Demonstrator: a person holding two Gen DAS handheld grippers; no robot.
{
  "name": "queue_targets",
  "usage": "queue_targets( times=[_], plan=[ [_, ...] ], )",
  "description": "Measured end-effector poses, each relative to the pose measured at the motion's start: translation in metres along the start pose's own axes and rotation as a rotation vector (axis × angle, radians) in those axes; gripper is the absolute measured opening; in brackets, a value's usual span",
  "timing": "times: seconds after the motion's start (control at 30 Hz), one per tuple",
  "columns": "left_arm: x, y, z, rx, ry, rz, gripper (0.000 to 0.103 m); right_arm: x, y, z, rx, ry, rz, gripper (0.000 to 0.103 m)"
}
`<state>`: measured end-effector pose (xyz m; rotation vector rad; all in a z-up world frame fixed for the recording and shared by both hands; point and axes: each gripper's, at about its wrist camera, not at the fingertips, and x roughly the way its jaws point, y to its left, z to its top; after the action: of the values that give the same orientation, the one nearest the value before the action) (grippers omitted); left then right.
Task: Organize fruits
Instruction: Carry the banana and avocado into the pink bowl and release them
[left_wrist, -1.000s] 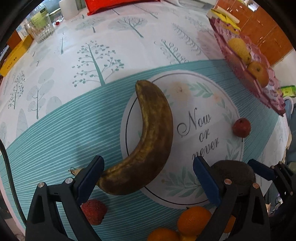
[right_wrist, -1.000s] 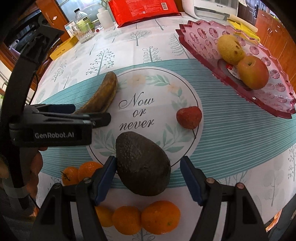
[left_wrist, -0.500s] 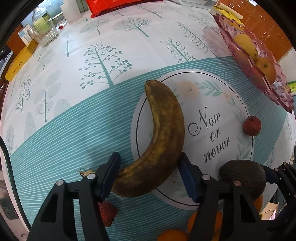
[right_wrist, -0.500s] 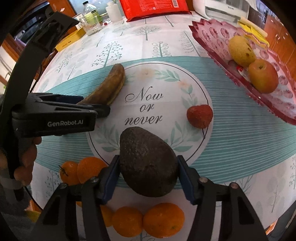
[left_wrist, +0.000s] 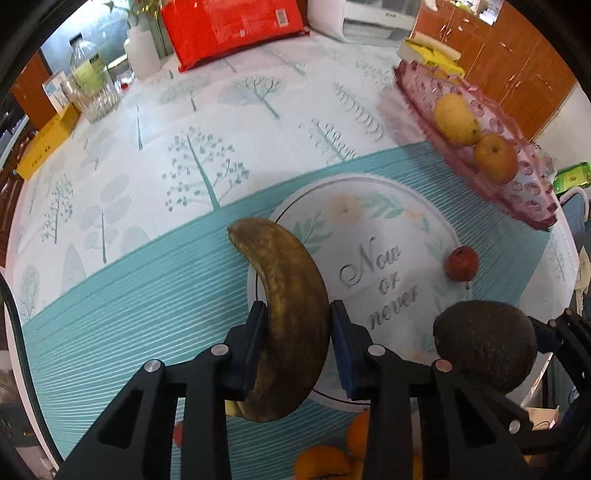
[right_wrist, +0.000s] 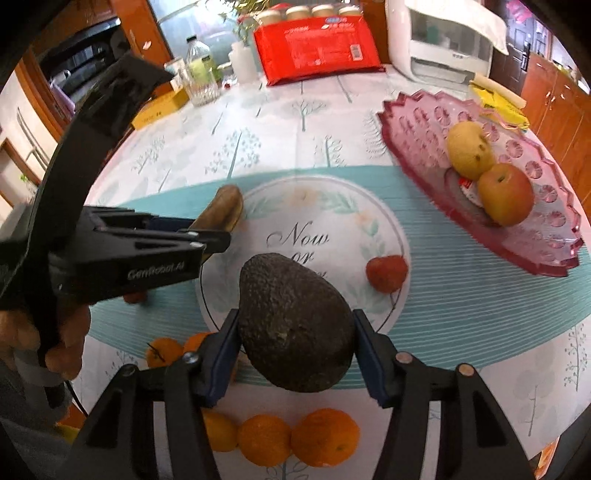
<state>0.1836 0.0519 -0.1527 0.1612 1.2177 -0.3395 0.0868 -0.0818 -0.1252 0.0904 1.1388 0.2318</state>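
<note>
My left gripper (left_wrist: 295, 343) is shut on a brown overripe banana (left_wrist: 288, 295) and holds it above the tablecloth; the banana's tip also shows in the right wrist view (right_wrist: 225, 206). My right gripper (right_wrist: 293, 354) is shut on a dark avocado (right_wrist: 295, 321), lifted above the cloth; the avocado also shows in the left wrist view (left_wrist: 487, 343). A pink glass fruit tray (right_wrist: 546, 236) at the right holds a yellow pear (right_wrist: 469, 151) and an apple (right_wrist: 506, 194). A red strawberry (right_wrist: 386, 273) lies on the printed circle.
Several oranges (right_wrist: 295, 439) lie near the table's front edge below my right gripper. A red packet (right_wrist: 317, 48), bottles and a glass jar (right_wrist: 201, 86) stand at the back. A yellow box (left_wrist: 46, 146) sits at the far left. A white appliance (right_wrist: 447, 55) is at the back right.
Both grippers closed on their fruit, the left on the banana and the right on the avocado, and lifted them off the tablecloth.
</note>
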Motion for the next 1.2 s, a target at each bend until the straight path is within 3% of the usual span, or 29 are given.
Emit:
queue_targets(
  times=[0.37,0.7,0.97,1.2],
  plan=[
    [-0.065,-0.038,0.03,0.012,-0.156,-0.054,0.032,-0.044,-0.037,0.015,0.067,-0.107,0.0,0.058],
    [-0.116,-0.12,0.08,0.069,-0.286,-0.106,0.032,-0.089,-0.117,0.047,0.159,-0.196,-0.056,0.058],
    [-0.101,-0.173,0.118,0.056,-0.289,-0.104,0.032,-0.109,-0.192,0.084,0.209,-0.246,-0.12,0.058],
    [-0.06,-0.198,0.141,-0.001,-0.23,-0.077,0.032,-0.094,-0.238,0.111,0.227,-0.232,-0.126,0.059]
  ],
)
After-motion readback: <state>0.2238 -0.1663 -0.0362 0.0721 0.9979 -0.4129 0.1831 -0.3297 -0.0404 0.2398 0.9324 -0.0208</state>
